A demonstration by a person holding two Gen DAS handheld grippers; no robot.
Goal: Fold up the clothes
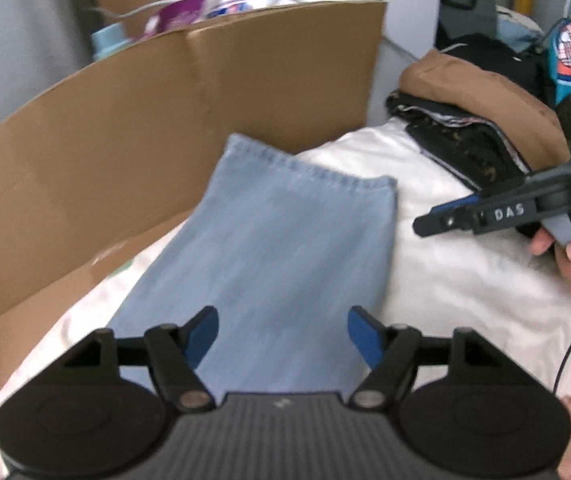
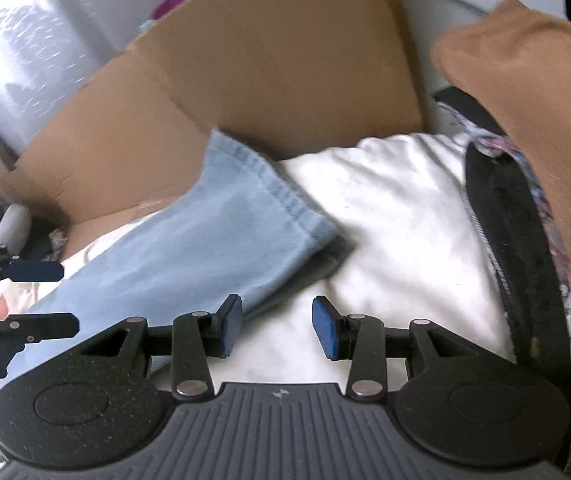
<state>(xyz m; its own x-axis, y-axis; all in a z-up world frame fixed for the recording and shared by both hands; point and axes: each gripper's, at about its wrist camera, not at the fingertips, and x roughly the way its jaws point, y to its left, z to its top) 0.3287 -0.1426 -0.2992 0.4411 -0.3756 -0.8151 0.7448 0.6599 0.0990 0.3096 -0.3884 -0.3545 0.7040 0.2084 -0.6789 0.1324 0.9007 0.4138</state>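
A light blue denim garment (image 1: 277,232) lies flat on white bedding (image 1: 465,272), its hemmed end toward the cardboard. My left gripper (image 1: 283,320) hovers above its near part, open, with nothing between the blue pads. The right gripper (image 1: 429,222) is held by a hand to the right of the denim, over the bedding. In the right wrist view the denim (image 2: 213,248) runs left of my right gripper (image 2: 277,312), which is open over the bare white bedding (image 2: 397,220); its left pad (image 2: 231,320) sits at the denim's edge. The left gripper (image 2: 67,298) shows open at the far left.
A large cardboard sheet (image 1: 125,128) stands along the far side of the bedding. A stack of folded clothes with a brown garment (image 1: 473,84) on top and dark pieces (image 1: 465,140) below sits at the right. Bottles and packets (image 1: 189,12) lie behind the cardboard.
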